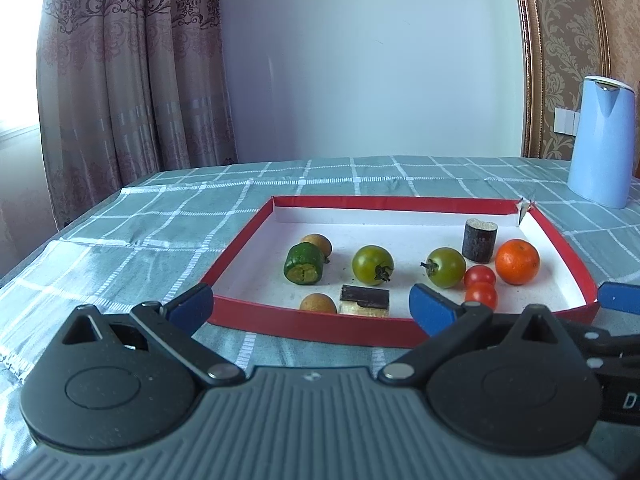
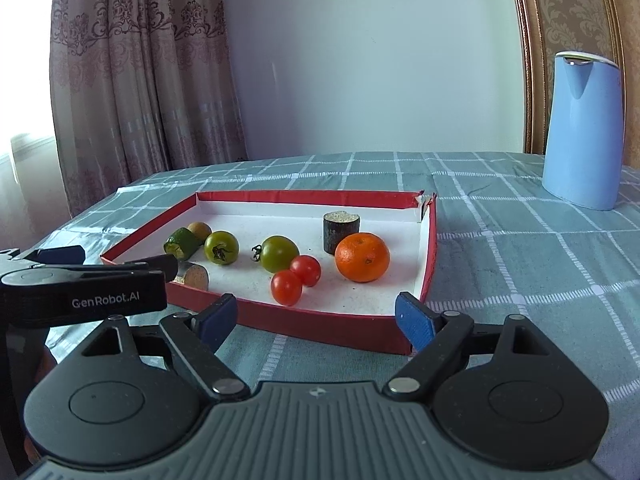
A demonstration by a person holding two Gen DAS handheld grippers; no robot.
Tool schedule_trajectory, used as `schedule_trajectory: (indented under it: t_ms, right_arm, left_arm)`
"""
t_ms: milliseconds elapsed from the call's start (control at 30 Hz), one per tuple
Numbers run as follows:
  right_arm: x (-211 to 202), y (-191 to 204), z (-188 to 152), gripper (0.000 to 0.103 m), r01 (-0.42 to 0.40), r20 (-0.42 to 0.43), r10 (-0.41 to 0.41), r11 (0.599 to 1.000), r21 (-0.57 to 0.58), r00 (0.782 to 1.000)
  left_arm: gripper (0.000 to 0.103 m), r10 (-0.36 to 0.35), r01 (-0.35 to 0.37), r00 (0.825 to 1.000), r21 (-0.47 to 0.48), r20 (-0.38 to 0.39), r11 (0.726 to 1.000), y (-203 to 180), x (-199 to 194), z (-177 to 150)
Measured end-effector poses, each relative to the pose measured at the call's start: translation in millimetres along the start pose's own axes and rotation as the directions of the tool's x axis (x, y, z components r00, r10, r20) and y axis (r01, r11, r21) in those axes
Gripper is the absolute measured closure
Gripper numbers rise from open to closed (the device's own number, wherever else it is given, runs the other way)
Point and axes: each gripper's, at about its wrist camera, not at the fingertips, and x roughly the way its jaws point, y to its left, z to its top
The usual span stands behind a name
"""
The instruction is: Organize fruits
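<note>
Currently, both the left tongs (image 1: 310,304) and right tongs (image 2: 316,318) are held wide open and empty before the red tray (image 1: 304,326), where the orange (image 1: 517,261) and tomatoes are scattered; whether sorting is pending or finished cannot be told.

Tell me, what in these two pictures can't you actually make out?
- Right view: the left gripper covers most of the dark piece at the tray's near wall.
- Left view: the cucumber chunk hides part of the brown fruit behind it.
- Left view: the kettle is cut off at the right edge.
- Both views: the person's hands are out of frame.
</note>
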Motion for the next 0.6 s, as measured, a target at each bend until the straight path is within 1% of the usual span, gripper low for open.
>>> schedule_trajectory:
  t_ms: [233, 367, 467, 600]
  right_arm:
    - [0.5, 2.1, -0.7, 0.017, 0.007, -0.003, -0.007, 1.000, -0.017, 1.000]
    - [-1.8, 0.1, -1.4, 0.017, -0.017, -0.009, 0.017, 1.000, 0.010, 1.000]
    - [-3.8, 0.0, -3.6, 0.017, -0.048, -0.025, 0.049, 0.999, 0.023, 0.998]
    - [2.9, 5.8, -6.0, 0.017, -0.028, -0.066, 0.027, 1.000, -0.009, 0.997]
  left_arm:
    - [0.000, -0.002, 0.002, 1.000, -0.003, 0.007, 1.000, 0.1, -2.4, -0.6]
    - [0.000, -0.011, 0.011, 1.000, -0.009, 0.009, 1.000, 1.9, -5.7, -1.6]
    - [0.000, -0.011, 0.011, 1.000, -0.003, 0.017, 1.000, 1.5, -9.6, -3.8]
    - [0.000, -0.015, 0.015, 1.000, 0.003, 0.026, 1.000, 0.5, -11.9, -4.6]
